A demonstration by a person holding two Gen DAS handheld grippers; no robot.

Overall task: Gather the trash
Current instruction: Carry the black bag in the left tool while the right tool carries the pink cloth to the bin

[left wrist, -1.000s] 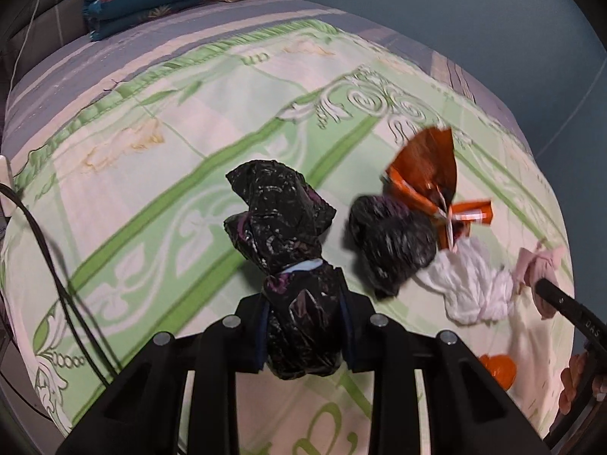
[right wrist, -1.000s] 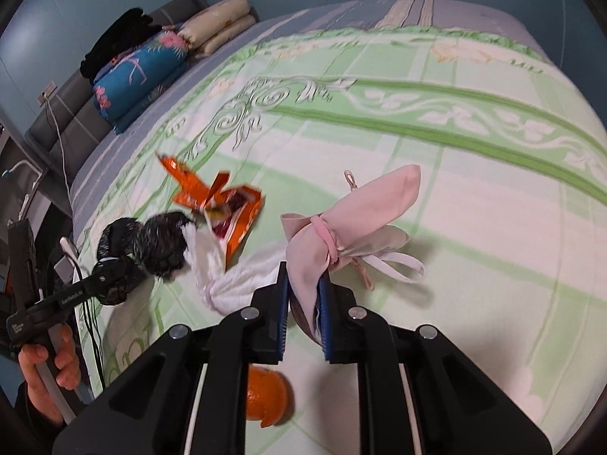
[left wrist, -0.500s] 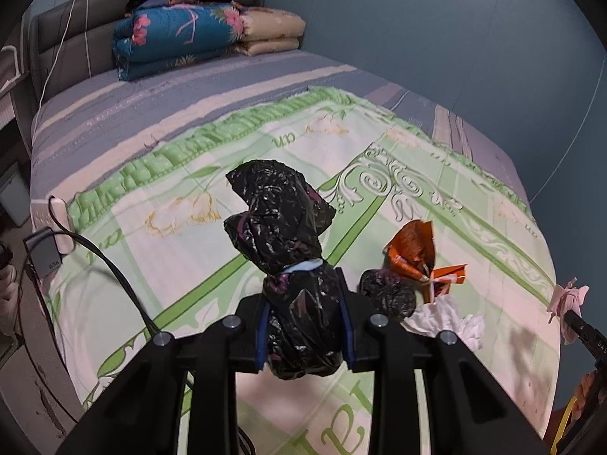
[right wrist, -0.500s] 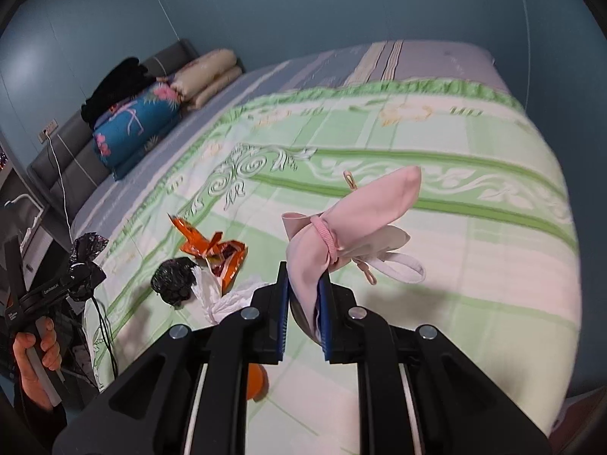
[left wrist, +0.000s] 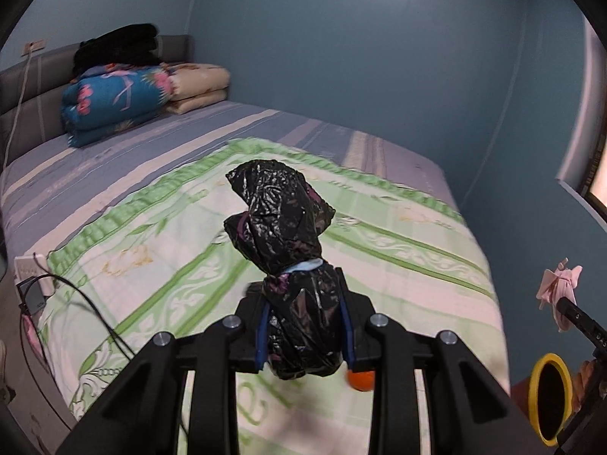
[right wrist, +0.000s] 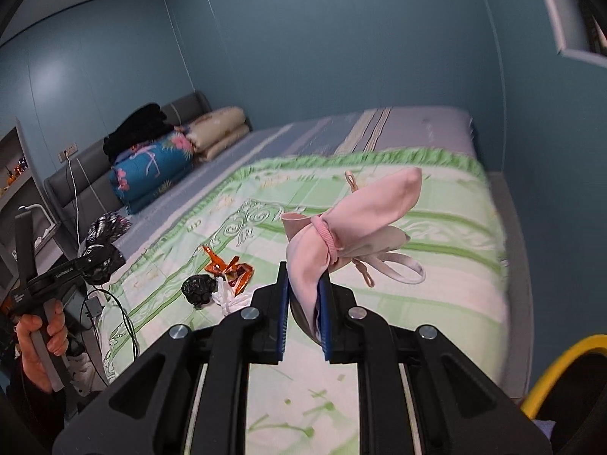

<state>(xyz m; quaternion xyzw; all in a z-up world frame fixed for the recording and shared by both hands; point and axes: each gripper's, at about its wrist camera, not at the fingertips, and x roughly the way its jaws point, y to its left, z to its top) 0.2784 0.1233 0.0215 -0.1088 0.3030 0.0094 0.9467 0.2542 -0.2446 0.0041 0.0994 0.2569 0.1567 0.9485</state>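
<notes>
My left gripper is shut on a tied black plastic bag and holds it up above the bed. It also shows at the left of the right wrist view. My right gripper is shut on a tied pink cloth bundle, held above the bed; the bundle shows at the right edge of the left wrist view. On the green patterned bedspread lie an orange wrapper, a small black bag and a white crumpled bag. An orange round piece lies below my left gripper.
A yellow-rimmed bin stands beside the bed at lower right, also in the right wrist view. Folded quilts lie at the headboard. Black cables and a white power strip sit at the bed's left edge.
Both grippers have risen and pulled back from the bed with their loads still held. The trash on the bedspread looks smaller and farther away. The yellow bin has come into view.
</notes>
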